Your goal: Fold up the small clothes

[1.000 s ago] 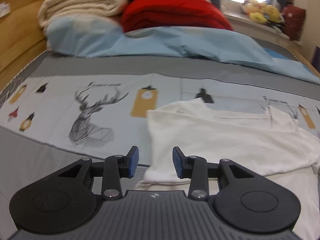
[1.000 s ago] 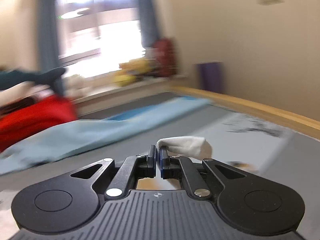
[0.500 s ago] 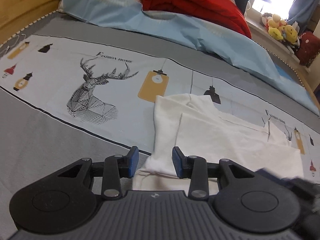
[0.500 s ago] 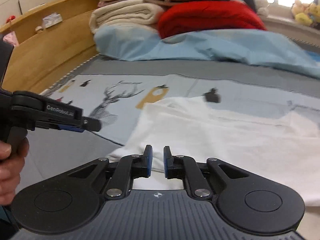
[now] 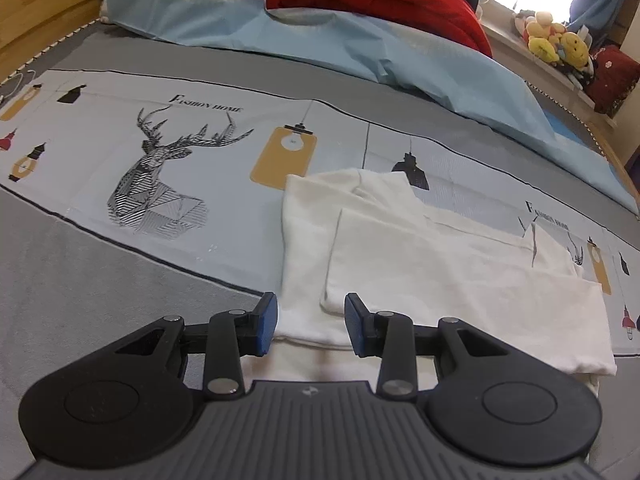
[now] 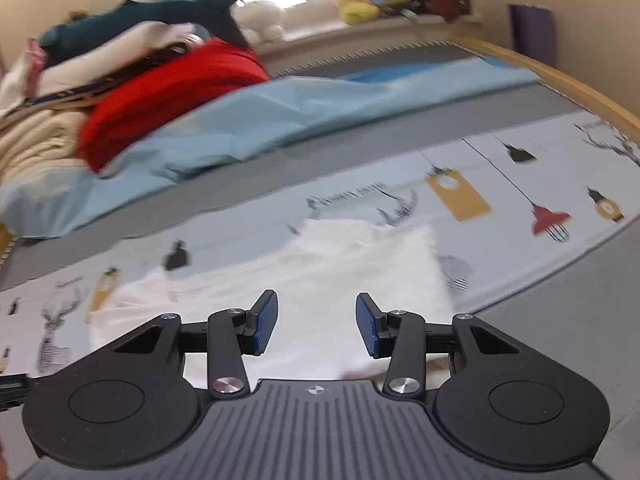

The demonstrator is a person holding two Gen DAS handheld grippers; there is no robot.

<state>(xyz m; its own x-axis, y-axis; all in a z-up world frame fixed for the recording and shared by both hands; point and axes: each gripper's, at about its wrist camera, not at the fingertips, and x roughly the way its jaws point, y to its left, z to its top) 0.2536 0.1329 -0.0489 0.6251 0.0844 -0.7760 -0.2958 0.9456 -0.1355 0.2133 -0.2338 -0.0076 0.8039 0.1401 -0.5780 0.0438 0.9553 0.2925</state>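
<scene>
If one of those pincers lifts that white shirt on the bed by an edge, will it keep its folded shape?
Probably not. The white shirt lies flat in soft, thin layers with loose edges, so it would likely droop and unfold. It looks light, and a push would probably bunch it on the printed bedsheet rather than slide it whole.

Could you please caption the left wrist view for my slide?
Open left gripper poised above partly folded white cotton garment on deer-print bedsheet.

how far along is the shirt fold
Done: one side of the white shirt already lies folded over the body, flat on the bed sheet. In hand: nothing; the right tongs have just been opening and are empty, and the left tongs stand open above the shirt's near edge. Left: the remaining folds; the shirt is still spread wide.
</scene>
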